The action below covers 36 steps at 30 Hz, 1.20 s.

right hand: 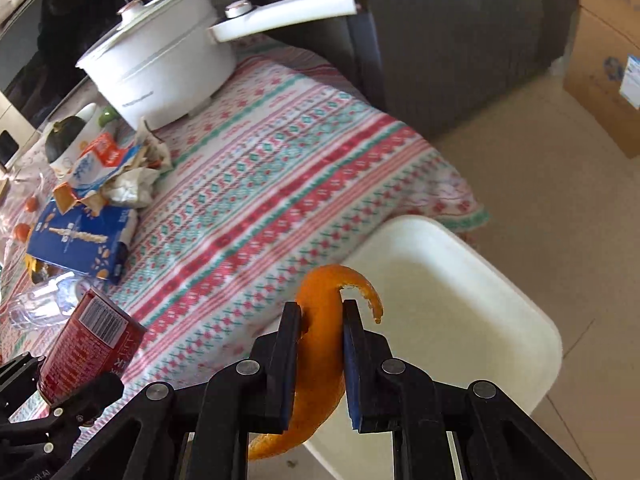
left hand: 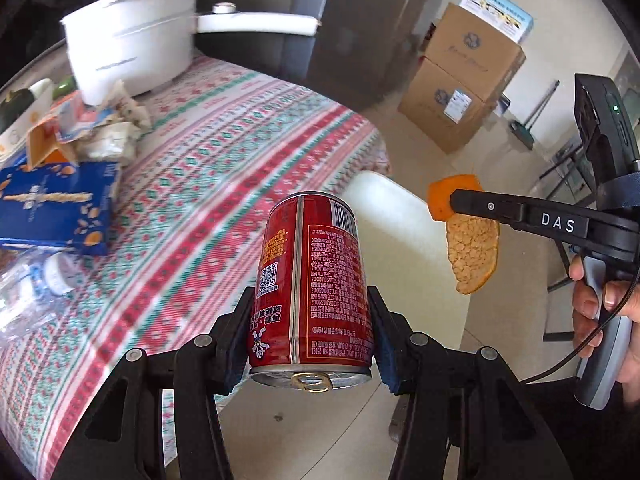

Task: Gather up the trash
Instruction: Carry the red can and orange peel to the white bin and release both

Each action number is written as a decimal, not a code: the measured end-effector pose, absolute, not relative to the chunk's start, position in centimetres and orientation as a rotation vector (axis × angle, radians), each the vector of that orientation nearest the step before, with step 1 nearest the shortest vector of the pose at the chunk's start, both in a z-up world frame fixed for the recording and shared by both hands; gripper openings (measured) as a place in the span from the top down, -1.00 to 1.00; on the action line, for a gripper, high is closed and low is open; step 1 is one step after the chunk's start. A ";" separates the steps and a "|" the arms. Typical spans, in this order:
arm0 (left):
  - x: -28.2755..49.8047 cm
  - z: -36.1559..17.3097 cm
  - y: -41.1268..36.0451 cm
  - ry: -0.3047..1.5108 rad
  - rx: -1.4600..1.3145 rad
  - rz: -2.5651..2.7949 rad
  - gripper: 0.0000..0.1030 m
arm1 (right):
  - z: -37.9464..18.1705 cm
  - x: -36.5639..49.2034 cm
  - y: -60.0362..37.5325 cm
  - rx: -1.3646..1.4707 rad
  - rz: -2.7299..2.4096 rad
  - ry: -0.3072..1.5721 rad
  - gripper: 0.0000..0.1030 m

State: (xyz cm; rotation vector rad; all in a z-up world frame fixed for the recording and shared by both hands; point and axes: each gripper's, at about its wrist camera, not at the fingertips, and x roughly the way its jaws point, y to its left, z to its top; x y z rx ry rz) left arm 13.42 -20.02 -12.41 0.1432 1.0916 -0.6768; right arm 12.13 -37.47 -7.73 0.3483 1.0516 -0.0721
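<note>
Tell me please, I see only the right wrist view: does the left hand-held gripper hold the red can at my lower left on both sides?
Observer: Yes. The left hand-held gripper clamps the red can between both pads, with the pull-tab end toward its camera.
Operator: How does the orange peel look from that side?
Observer: The orange peel hangs down below the fingers of the right hand-held gripper, and its pale inner side faces the left camera.
Operator: What is behind my gripper?
Observer: The person's hand is wrapped around its handle.
</note>
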 end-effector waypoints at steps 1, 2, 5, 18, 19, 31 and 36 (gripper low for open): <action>13.4 -13.1 -21.1 1.105 0.150 -0.691 -0.06 | -8.1 11.8 -38.3 0.349 -0.086 1.061 0.66; 13.4 -13.9 -22.1 1.119 0.156 -0.704 -0.06 | -8.5 11.4 -39.1 0.352 -0.098 1.070 0.66; 13.6 -16.1 -24.9 1.160 0.176 -0.719 -0.06 | -9.7 10.0 -41.0 0.356 -0.128 1.098 0.66; 13.9 -22.2 -28.6 1.255 0.286 -0.721 -0.06 | -12.1 7.4 -45.5 0.388 -0.171 1.163 0.65; 13.8 -22.4 -28.7 1.255 0.292 -0.721 -0.06 | -12.1 7.5 -45.5 0.385 -0.168 1.164 0.65; 14.6 -21.0 -27.6 1.227 0.251 -0.670 -0.38 | -12.9 8.2 -45.6 0.377 -0.192 1.185 0.64; 14.5 -18.7 -25.7 1.175 0.262 -0.648 -0.58 | -13.3 8.4 -45.4 0.360 -0.205 1.201 0.64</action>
